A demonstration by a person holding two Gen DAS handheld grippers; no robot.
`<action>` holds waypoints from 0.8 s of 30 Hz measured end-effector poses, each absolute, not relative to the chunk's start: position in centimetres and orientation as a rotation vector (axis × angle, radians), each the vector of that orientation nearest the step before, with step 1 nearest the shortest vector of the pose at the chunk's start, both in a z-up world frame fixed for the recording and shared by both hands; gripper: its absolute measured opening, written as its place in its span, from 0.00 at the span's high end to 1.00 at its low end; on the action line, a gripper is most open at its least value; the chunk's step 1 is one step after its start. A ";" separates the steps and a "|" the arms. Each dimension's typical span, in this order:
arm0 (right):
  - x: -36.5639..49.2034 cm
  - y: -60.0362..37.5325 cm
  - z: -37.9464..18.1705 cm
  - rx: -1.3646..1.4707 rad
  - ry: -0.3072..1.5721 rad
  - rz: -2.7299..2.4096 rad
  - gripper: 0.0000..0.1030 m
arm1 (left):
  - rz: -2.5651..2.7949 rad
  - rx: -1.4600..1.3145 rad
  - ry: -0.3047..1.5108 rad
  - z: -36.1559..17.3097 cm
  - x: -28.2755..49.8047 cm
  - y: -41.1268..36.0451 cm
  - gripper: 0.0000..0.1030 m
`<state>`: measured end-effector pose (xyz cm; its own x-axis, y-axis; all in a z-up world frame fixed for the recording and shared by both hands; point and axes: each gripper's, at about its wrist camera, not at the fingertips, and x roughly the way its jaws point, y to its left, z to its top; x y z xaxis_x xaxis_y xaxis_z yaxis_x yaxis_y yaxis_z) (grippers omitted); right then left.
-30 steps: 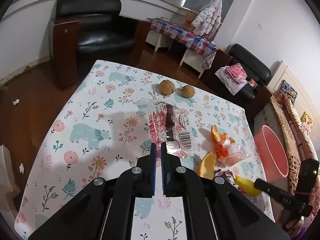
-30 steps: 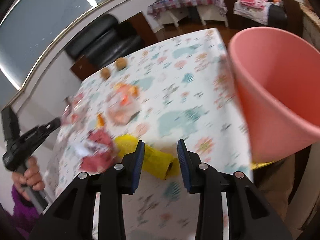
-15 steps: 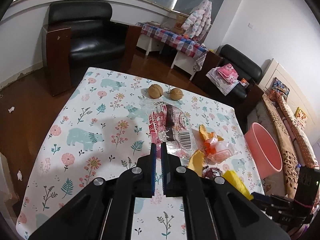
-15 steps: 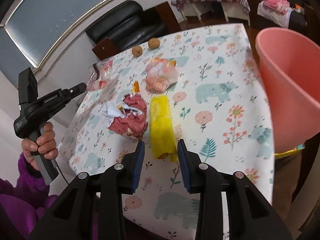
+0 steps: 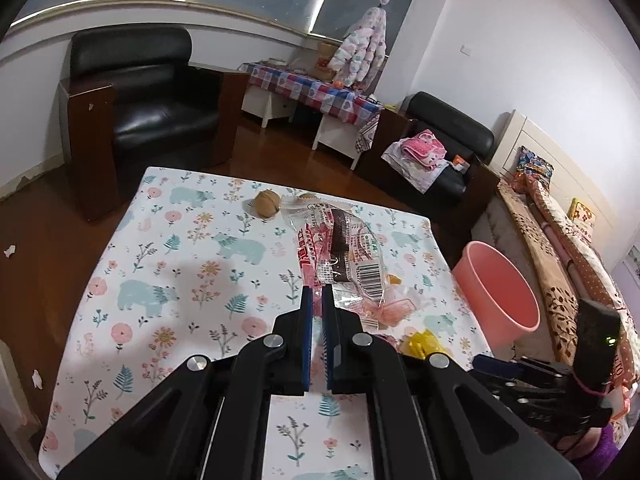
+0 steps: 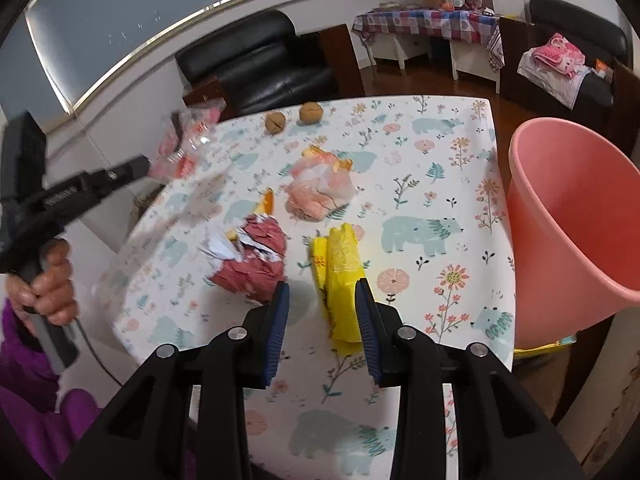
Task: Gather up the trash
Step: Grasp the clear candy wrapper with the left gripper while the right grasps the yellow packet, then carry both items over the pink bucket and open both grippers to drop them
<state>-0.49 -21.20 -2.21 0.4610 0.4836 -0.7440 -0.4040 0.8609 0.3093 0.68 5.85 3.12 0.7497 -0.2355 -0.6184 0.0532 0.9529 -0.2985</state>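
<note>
The left gripper [image 5: 316, 292] was found pinched tight on the near edge of a clear snack wrapper [image 5: 344, 252], which was held lifted off the floral tablecloth [image 5: 168, 264]. The right gripper [image 6: 322, 304] was found partly open and empty, poised above a yellow wrapper [image 6: 340, 264] lying beside crumpled red paper [image 6: 256, 256] and a pink-and-clear wrapper [image 6: 320, 192]. The step in hand was judged to be the carrying of the first piece; a swing across to the pink bin [image 5: 496, 288] past the table's edge, then release, would be required. A barcode and red characters were noted on the wrapper; the text could not be read.
</note>
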 end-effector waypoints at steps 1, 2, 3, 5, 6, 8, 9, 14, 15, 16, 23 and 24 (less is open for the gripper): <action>-0.4 -20.9 -2.4 0.081 0.948 0.547 0.66 | -0.162 -0.273 0.709 3.2 0.7 5.7 0.96; -0.3 -20.6 -2.7 0.054 0.945 0.535 0.66 | -0.165 -0.275 0.708 3.3 0.6 5.5 0.96; -0.3 -20.5 -2.9 0.034 0.944 0.518 0.66 | -0.168 -0.274 0.707 3.3 0.6 5.4 0.96; -0.2 -20.4 -3.7 0.028 0.948 0.499 0.66 | -0.176 -0.267 0.707 3.4 0.4 4.9 0.96; -0.2 -20.6 -4.1 0.038 0.949 0.488 0.66 | -0.181 -0.261 0.708 3.4 0.3 4.7 0.96; 0.1 -21.1 -4.9 0.064 0.956 0.475 0.67 | -0.189 -0.253 0.713 3.4 0.3 4.2 0.96; 0.1 -21.3 -5.2 0.081 0.956 0.475 0.70 | -0.194 -0.248 0.716 3.4 0.3 3.9 0.96; -0.3 -23.1 -4.3 0.161 0.892 0.472 0.92 | -0.222 -0.233 0.731 3.3 0.9 2.3 0.96; -0.4 -23.6 -3.9 0.172 0.874 0.467 0.92 | -0.229 -0.230 0.734 3.3 1.0 2.0 0.96; -0.5 -24.1 -3.5 0.188 0.856 0.464 0.92 | -0.240 -0.226 0.738 3.3 1.3 1.6 0.96; -0.7 -28.9 -0.6 0.341 0.741 0.397 0.92 | -0.326 -0.197 0.748 4.0 3.4 -2.9 0.96; -0.7 -29.5 -0.2 0.351 0.728 0.380 0.92 | -0.338 -0.196 0.749 4.0 3.8 -3.4 0.96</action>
